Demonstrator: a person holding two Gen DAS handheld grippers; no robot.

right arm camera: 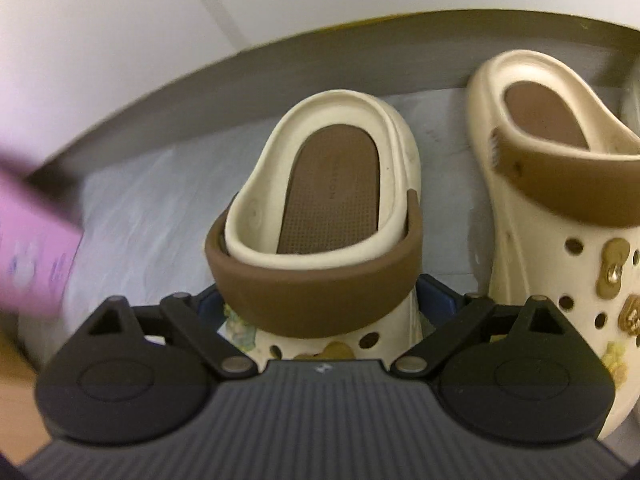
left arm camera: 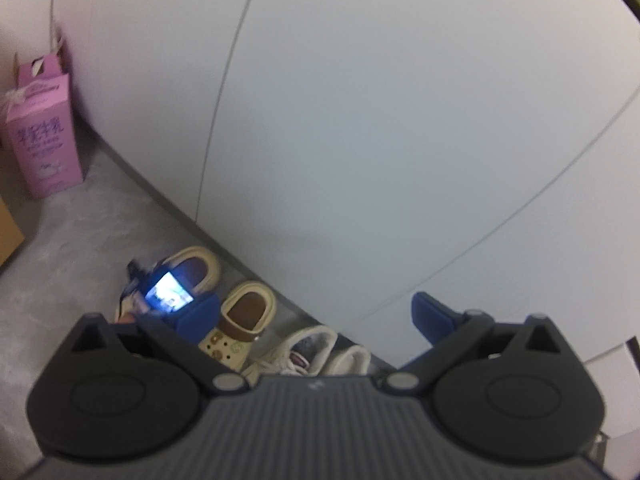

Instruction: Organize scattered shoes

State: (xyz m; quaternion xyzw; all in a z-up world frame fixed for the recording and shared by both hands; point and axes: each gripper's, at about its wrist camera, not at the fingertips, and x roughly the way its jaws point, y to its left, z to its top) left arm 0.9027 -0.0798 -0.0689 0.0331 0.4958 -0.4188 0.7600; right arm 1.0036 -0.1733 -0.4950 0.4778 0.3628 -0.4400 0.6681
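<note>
My right gripper [right arm camera: 322, 300] straddles the front of a cream clog [right arm camera: 320, 184] with a brown heel strap. Its blue pads [right arm camera: 436, 296] press against the clog's two sides, heel end pointing at the cabinet. The matching clog [right arm camera: 560, 200], with gold charms, stands just to its right. In the left wrist view both clogs [left arm camera: 244, 312] lie on the floor below, the far one [left arm camera: 200, 264] partly hidden by a lit screen [left arm camera: 168, 292] on the right device. My left gripper [left arm camera: 316, 316] hangs above them, open, with nothing between its blue pads [left arm camera: 200, 316].
A pair of white sneakers [left arm camera: 304, 354] sits beside the clogs along the white cabinet's [left arm camera: 360, 120] grey plinth. A pink carton [left arm camera: 40, 136] stands at the far left on the grey floor [left arm camera: 72, 248], with a cardboard box [left arm camera: 8, 232] at the edge.
</note>
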